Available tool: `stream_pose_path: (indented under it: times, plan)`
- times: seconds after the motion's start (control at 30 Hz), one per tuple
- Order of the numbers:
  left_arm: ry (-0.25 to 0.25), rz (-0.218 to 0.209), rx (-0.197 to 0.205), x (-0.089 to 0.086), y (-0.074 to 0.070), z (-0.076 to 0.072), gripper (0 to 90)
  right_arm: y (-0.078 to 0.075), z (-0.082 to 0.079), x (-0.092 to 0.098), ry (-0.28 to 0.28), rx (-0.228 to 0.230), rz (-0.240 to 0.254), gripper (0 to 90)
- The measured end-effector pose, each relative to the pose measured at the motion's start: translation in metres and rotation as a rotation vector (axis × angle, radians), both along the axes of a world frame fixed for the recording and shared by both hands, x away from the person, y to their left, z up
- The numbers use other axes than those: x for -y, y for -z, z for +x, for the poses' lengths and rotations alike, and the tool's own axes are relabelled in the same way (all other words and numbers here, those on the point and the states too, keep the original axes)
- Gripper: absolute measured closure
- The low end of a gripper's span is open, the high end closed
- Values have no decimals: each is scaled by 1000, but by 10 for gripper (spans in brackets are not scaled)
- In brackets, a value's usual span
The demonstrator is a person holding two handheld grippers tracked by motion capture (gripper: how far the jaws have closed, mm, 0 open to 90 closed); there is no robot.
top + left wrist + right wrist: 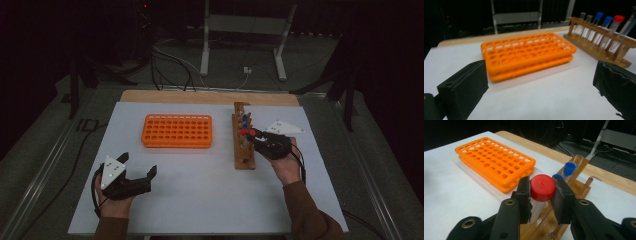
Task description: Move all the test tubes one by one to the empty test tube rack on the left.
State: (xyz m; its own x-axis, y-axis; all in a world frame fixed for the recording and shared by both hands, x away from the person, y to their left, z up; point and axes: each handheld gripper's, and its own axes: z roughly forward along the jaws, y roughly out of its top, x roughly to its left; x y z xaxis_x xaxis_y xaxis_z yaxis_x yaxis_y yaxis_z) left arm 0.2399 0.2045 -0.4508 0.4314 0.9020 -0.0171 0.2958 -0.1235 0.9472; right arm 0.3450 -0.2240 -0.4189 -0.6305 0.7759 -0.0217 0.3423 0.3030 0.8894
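Note:
A wooden tube rack (243, 150) stands upright at the right of the white board and holds several capped tubes, blue ones (569, 168) among them. My right gripper (252, 136) reaches in from the rack's right side and is shut on a red-capped tube (542, 187), with both pads pressed on the cap while the tube sits in the wooden rack (576, 186). An orange rack (176, 131) with many empty holes lies flat at centre left. My left gripper (138, 166) rests near the front left, open, with nothing between its fingers (464, 87). The orange rack (529, 53) lies ahead of it.
The white board (200, 200) lies on a wooden table whose far edge (210, 96) shows behind it. A second red-capped tube (617, 21) stands in the wooden rack (599, 40). Cables and a metal stand's legs (242, 25) sit on the floor beyond.

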Motion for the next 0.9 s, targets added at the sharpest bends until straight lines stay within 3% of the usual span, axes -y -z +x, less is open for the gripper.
stream_pose_path:
  times: [0.17, 0.47, 0.9]
  plan:
    - [27, -3, 25, 11, -11, 8, 4, -14, -1, 1, -5, 7, 1, 701]
    - [91, -27, 23, 37, -23, 27, 4, -36, -4, 0, -22, 37, -16, 701]
    - [217, -5, 34, 108, -28, 61, 4, -47, -6, -11, -69, 30, 11, 700]
